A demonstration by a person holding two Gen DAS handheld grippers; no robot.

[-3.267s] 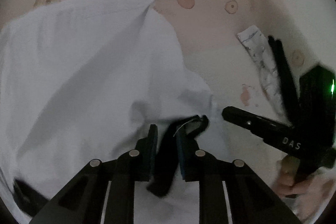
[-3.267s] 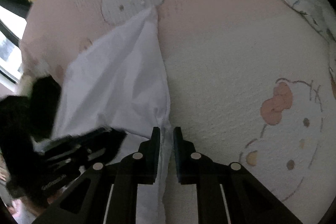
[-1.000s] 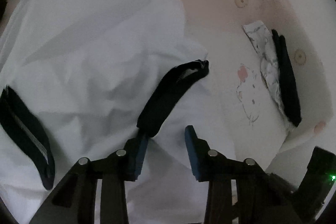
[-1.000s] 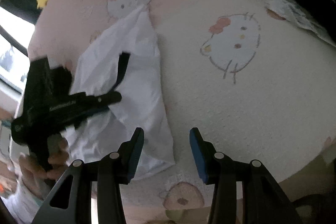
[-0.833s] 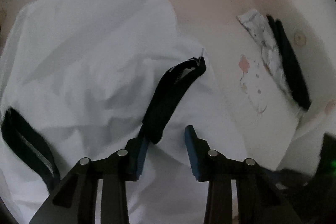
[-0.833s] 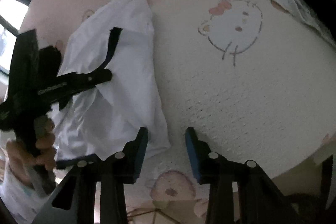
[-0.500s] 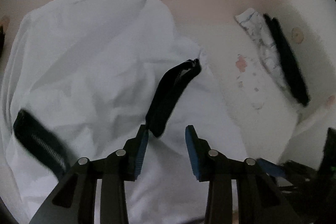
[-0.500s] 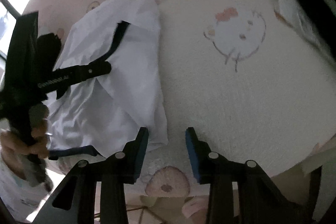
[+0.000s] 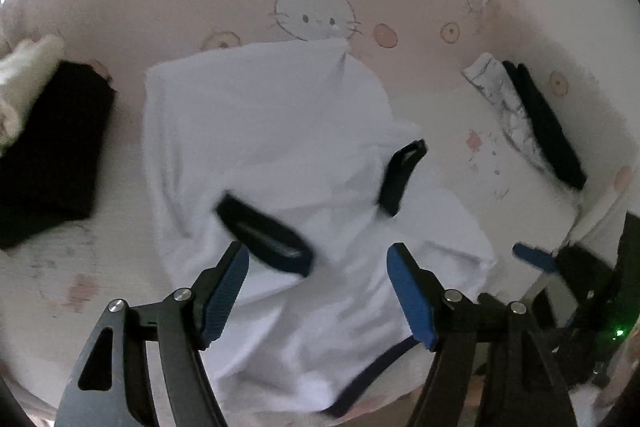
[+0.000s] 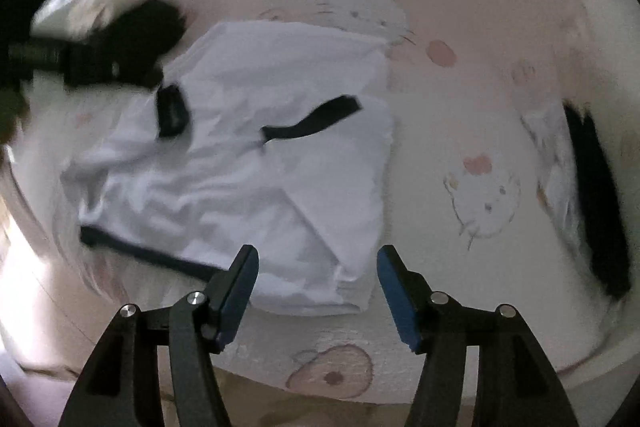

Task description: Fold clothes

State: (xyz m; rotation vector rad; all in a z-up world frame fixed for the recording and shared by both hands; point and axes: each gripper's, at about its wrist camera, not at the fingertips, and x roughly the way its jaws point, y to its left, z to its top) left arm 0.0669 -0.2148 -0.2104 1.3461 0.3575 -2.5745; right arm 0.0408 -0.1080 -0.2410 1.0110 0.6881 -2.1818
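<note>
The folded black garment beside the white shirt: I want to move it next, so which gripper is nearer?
Left. The left gripper hangs over the white shirt beside the folded black garment; the right gripper sits at the shirt's opposite edge.

Left tool blurred, edge-cropped

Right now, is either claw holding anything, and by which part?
Nothing is held. The left claw and right claw have just been opening, empty, above the white shirt.
</note>
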